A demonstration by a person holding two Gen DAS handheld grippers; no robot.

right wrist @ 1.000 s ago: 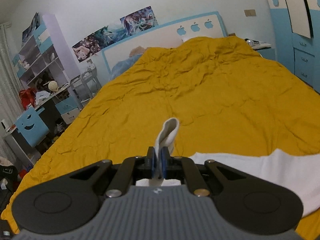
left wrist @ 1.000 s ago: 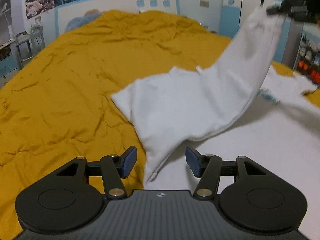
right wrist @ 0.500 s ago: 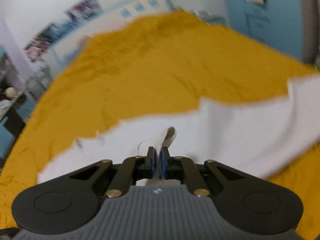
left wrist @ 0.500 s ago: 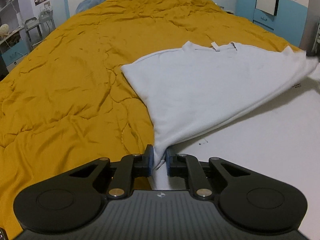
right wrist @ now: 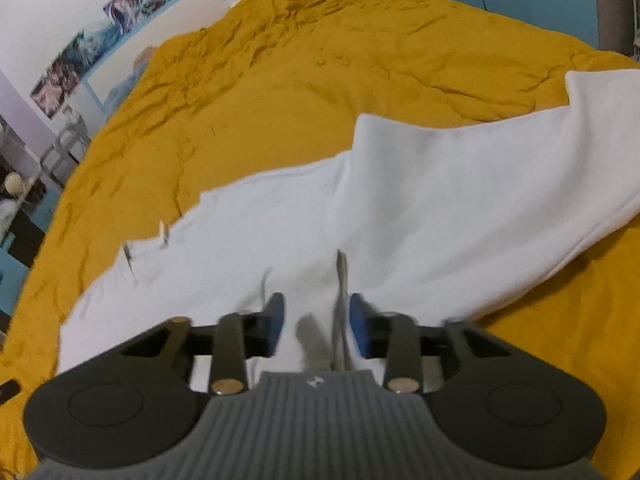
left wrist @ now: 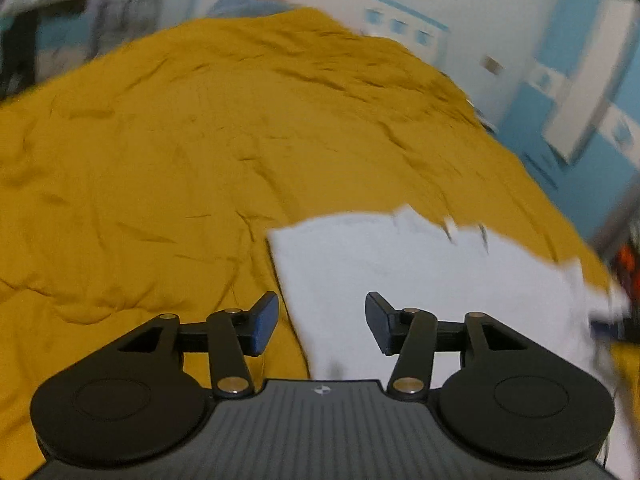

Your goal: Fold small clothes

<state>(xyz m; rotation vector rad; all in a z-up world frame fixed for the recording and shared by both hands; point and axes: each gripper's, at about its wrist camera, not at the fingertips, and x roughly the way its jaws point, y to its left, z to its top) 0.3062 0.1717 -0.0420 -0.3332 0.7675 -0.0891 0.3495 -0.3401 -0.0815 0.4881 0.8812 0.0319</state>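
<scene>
Fingers of both grippers just parted, white garment slack between them, unpinched

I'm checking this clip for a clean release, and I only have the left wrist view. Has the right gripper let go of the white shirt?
Observer: Its jaws have just been opening. The right gripper stands open, with a raised fold of the white shirt between its pads, which are apart on either side of it.
Operator: Does the shirt lie in a single flat layer over there?
Observer: No. The right wrist view shows one part doubled over, a thick layer lying on top toward the right.
Operator: Does that side hang off the bed?
Observer: No. The yellow blanket shows beyond the shirt's right edge.
</scene>
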